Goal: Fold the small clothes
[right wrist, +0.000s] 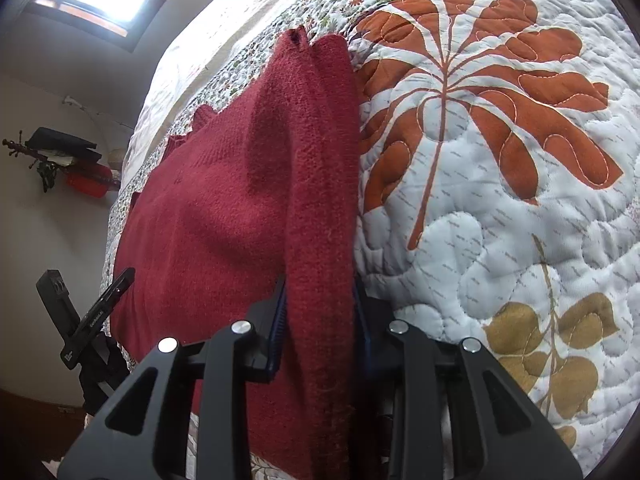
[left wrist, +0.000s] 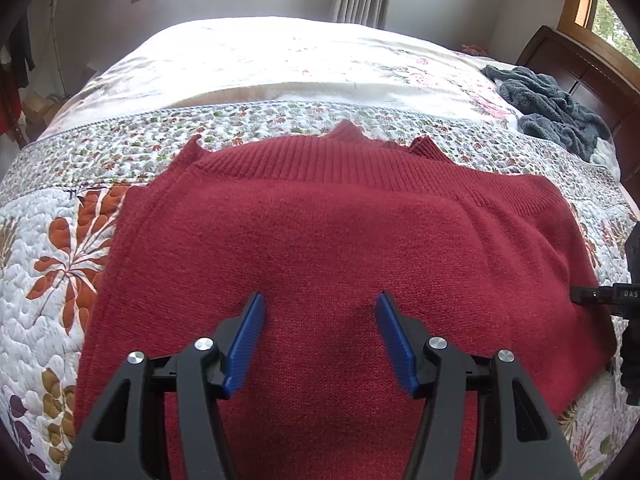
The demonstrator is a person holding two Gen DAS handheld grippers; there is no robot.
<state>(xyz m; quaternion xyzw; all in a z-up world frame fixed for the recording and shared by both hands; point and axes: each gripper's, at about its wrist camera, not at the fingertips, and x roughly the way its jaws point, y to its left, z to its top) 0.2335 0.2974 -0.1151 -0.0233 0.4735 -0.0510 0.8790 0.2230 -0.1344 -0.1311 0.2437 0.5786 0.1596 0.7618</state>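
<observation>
A dark red knitted sweater (left wrist: pixel 320 232) lies spread on the quilted bed, its ribbed hem toward the far side. My left gripper (left wrist: pixel 320 300) hovers over the sweater's near middle, open, with nothing between its blue pads (left wrist: pixel 246 344). In the right wrist view the same sweater (right wrist: pixel 224 208) rises in a thick folded ridge from its right edge. My right gripper (right wrist: pixel 320 300) is shut on that folded edge, the cloth bunched between its jaws. The right gripper's black body shows at the right rim (left wrist: pixel 624 296) of the left view.
The floral quilt (right wrist: pixel 500 152) covers the bed around the sweater. A crumpled grey-blue fleece garment (left wrist: pixel 552 108) lies at the far right by the dark wooden headboard (left wrist: pixel 568 64). Windows and a curtain stand behind the bed. Clutter sits against the left wall (right wrist: pixel 60 152).
</observation>
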